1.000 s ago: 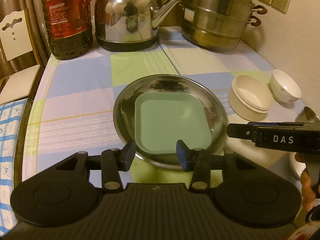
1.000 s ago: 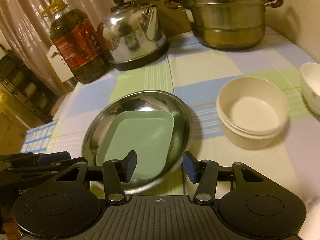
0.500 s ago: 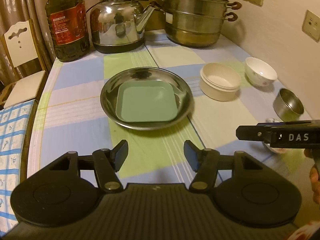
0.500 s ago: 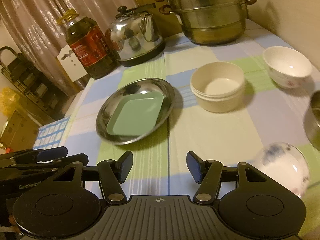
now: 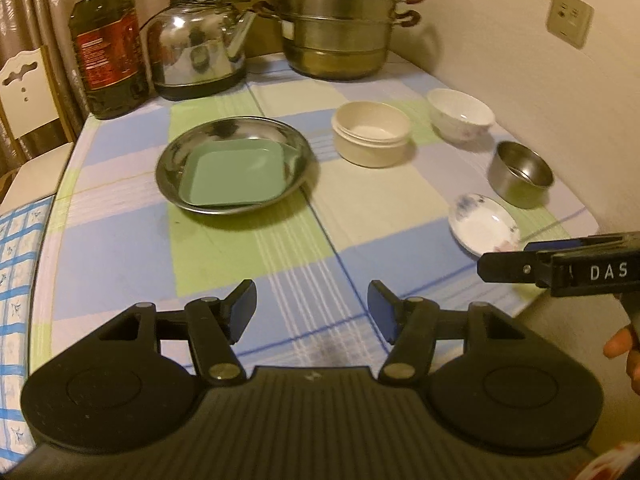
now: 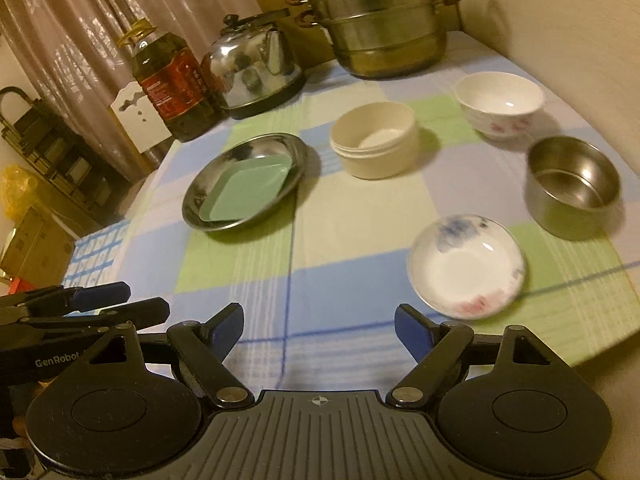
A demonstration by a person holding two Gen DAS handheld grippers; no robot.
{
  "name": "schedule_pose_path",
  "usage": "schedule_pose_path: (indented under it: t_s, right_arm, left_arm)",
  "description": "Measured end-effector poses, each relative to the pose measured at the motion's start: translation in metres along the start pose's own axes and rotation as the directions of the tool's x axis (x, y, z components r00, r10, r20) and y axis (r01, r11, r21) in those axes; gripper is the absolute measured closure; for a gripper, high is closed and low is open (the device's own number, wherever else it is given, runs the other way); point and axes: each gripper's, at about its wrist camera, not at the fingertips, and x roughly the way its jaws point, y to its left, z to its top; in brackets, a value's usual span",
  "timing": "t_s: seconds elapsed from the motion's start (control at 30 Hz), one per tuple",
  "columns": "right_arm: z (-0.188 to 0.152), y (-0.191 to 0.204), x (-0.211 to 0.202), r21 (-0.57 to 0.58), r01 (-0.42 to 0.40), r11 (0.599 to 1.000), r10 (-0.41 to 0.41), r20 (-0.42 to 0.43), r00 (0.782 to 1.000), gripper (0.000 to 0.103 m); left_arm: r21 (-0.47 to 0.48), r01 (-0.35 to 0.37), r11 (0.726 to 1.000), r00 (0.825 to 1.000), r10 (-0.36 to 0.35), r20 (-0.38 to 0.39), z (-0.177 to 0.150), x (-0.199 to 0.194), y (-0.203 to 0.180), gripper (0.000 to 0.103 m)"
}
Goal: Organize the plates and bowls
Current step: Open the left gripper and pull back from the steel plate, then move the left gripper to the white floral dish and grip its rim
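A square green plate [image 5: 234, 176] [image 6: 246, 191] lies inside a round steel plate [image 5: 168, 160] [image 6: 192, 204] on the checked tablecloth. To its right stand a cream bowl [image 5: 372, 134] [image 6: 374, 146], a white flowered bowl [image 5: 460, 118] [image 6: 500, 106], a steel bowl [image 5: 520, 172] [image 6: 572, 186] and a small flowered dish [image 5: 482, 230] [image 6: 466, 266]. My left gripper [image 5: 311, 312] is open and empty over the near part of the table. My right gripper [image 6: 319, 332] is empty, its jaws opening, near the small dish.
At the back stand an oil bottle [image 5: 106, 48], a steel kettle [image 5: 200, 60] and a stacked steamer pot [image 5: 340, 24]. A wall with sockets [image 5: 568, 18] runs along the right. A white chair [image 5: 24, 92] sits off the table's left edge.
Both grippers have drawn back from the steel plate toward the table's near edge and opened wider. The steel bowl and small dish have come into view.
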Motion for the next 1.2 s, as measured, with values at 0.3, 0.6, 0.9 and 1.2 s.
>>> schedule_pose_path:
  t_s: [0.3, 0.6, 0.9, 1.2]
  right_arm:
    - [-0.019, -0.032, -0.028, 0.047, 0.049, 0.998, -0.049, 0.008, 0.999, 0.020]
    - [-0.027, -0.060, -0.040, 0.101, 0.071, 0.992, -0.074, 0.027, 0.997, 0.020]
    - [-0.029, -0.079, -0.041, 0.127, 0.102, 0.987, -0.103, 0.005, 0.995, 0.020]
    - [-0.024, -0.091, -0.031, 0.107, 0.161, 0.981, -0.159, -0.020, 0.987, 0.020]
  left_arm:
    - [0.027, 0.059, 0.998, 0.998, -0.059, -0.004, -0.007, 0.000, -0.034, 0.045]
    - [0.035, 0.110, 0.993, 0.994, -0.109, -0.022, -0.007, 0.013, -0.059, 0.048]
    - [0.034, 0.138, 0.990, 0.989, -0.136, -0.058, -0.007, 0.026, -0.076, 0.048]
    - [0.041, 0.148, 0.988, 0.987, -0.145, -0.075, 0.001, 0.044, -0.090, 0.051]
